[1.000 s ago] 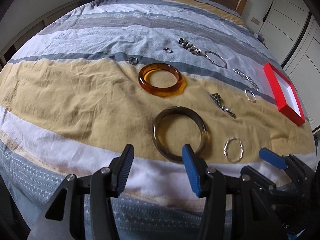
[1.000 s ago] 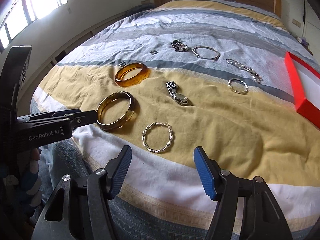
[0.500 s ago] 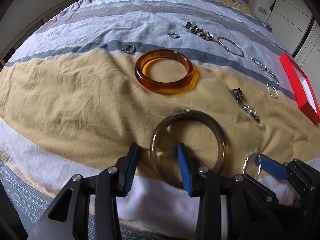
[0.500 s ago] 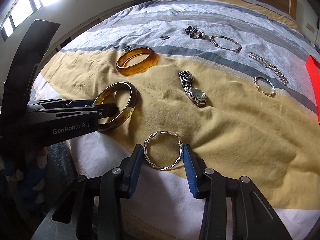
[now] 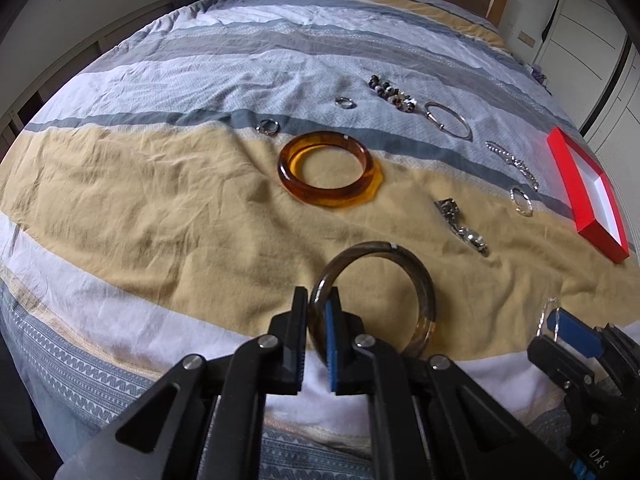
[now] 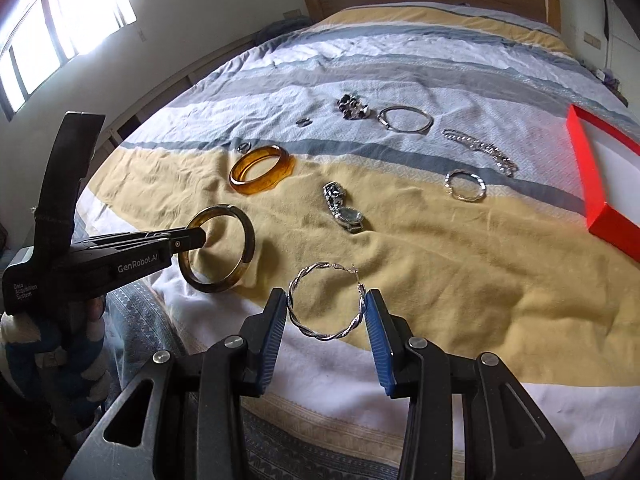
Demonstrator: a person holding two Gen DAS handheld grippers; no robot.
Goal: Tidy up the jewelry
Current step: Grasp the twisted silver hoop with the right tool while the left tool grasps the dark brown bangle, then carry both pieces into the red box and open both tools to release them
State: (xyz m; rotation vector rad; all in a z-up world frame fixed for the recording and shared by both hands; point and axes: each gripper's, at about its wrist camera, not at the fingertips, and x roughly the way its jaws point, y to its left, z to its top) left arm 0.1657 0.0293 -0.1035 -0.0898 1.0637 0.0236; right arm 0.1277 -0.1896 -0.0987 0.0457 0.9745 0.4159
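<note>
Both tongs are loaded right now. The left tongs (image 5: 317, 334) are clamped on the rim of the dark bangle (image 5: 416, 288), one finger inside the loop and one outside, with the bangle tipped up off the bed (image 5: 140, 208). The right tongs (image 6: 326, 322) pinch the twisted silver hoop (image 6: 326, 304) across its width, and it looks lifted too.

So I'd call this the pick-up step, with the carry next: both pieces need to travel over to the red box (image 6: 592, 184), off to the right, without slipping. The hoop is thin, so that grip looks iffy.

Further out I count one watch (image 6: 344, 210), one amber bangle (image 5: 330, 170), one smaller twisted hoop (image 6: 466, 186), one chain bracelet (image 6: 480, 148), two little rings (image 5: 269, 126), one thin silver bangle (image 6: 406, 119) and one beaded cluster (image 6: 352, 107).
</note>
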